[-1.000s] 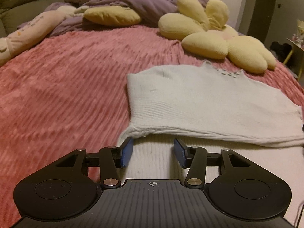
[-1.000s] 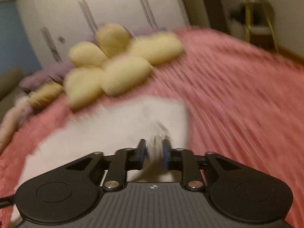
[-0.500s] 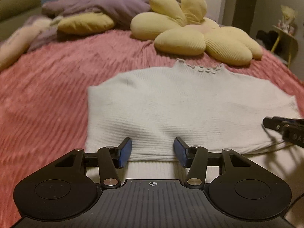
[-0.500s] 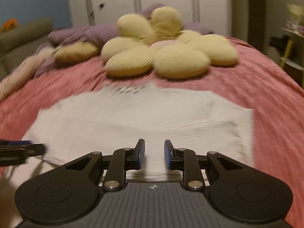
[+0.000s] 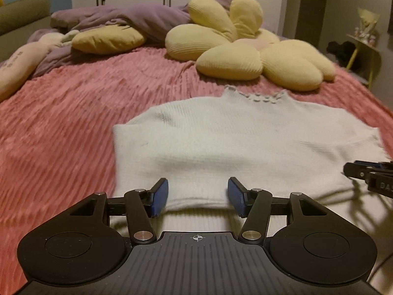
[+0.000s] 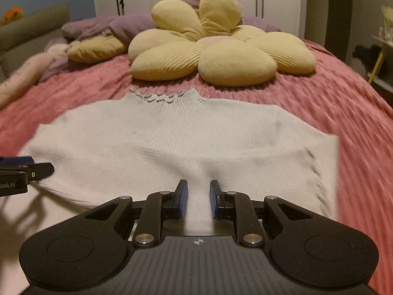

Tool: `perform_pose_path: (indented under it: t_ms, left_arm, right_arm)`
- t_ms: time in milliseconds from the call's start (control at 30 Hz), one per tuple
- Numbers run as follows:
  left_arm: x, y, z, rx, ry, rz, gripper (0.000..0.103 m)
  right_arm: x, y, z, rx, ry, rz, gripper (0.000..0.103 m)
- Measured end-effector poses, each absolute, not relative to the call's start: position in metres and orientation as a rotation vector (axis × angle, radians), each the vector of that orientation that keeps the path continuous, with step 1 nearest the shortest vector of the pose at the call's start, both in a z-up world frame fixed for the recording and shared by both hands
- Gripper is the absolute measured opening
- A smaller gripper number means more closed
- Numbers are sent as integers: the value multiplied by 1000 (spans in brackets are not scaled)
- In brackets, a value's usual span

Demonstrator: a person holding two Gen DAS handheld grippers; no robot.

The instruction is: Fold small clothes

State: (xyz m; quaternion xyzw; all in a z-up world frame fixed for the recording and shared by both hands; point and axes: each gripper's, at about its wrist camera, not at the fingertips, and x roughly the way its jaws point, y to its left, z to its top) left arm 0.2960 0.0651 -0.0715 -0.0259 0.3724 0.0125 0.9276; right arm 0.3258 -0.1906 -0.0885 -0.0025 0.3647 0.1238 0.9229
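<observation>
Since a second earlier, the right gripper (image 6: 198,200) had let go of the white ribbed knit sweater (image 6: 176,147) and both tools had drawn back, leaving it folded. The sweater lay across the frame's centre on the pink ribbed bedspread (image 5: 61,123), long axis left to right, its collar pointing up-frame toward the yellow flower-shaped cushion (image 6: 208,51). The left gripper (image 5: 197,200) stood wide open and empty; the right one's fingers were narrowly parted, gripping nothing.

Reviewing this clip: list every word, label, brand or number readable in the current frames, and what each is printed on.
"DA", cut off at the frame edge: on the right claw, seen from the left wrist view.
"bot.AI", its start cut off: on the left claw, seen from the right wrist view.
Writing on the long pink pillow: too blurred to read.
</observation>
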Motion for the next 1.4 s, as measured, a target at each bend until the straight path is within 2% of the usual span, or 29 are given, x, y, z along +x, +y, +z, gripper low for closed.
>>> perform_pose_path:
  t_ms: [67, 267, 333, 433, 567, 700, 767, 800, 833, 867, 1033, 1167, 1267, 1400]
  left_arm:
    - [289, 64, -73, -58, 781, -1, 64]
    - [293, 48, -79, -9, 809, 15, 64]
    - [292, 47, -80, -12, 824, 2, 64]
    - [287, 45, -82, -14, 824, 0, 65]
    - [290, 42, -84, -36, 839, -9, 65]
    - [295, 40, -84, -40, 846, -13, 66]
    - [297, 40, -85, -50, 846, -7, 66]
    - [299, 40, -86, -49, 842, -5, 66]
    - [301, 39, -86, -45, 836, -3, 67]
    - [303, 37, -86, -38, 829, -2, 67]
    - [313, 31, -89, 1, 813, 4, 70]
    - [300, 37, -85, -17, 840, -14, 70]
    - [276, 45, -80, -16, 842, -29, 81]
    - [238, 57, -81, 22, 849, -14, 83]
  right_arm:
    - [308, -201, -83, 2, 731, 241, 19]
    - [290, -208, -79, -36, 743, 202, 19]
    - [287, -211, -72, -7, 761, 201, 23]
    - [282, -237, -79, 183, 830, 193, 25]
    - [277, -270, -88, 453, 830, 191, 26]
    - [285, -296, -101, 771, 831, 158, 38]
    - [291, -299, -107, 836, 818, 136, 39]
    - [294, -299, -110, 849, 815, 127, 35]
    - [298, -296, -112, 834, 817, 115, 22]
    - [301, -293, -112, 808, 816, 107, 13]
    - [312, -285, -102, 658, 694, 89, 12]
    - [312, -278, -113, 532, 705, 89, 11]
    - [303, -279, -101, 484, 734, 113, 17]
    - [270, -283, -85, 415, 755, 128, 20]
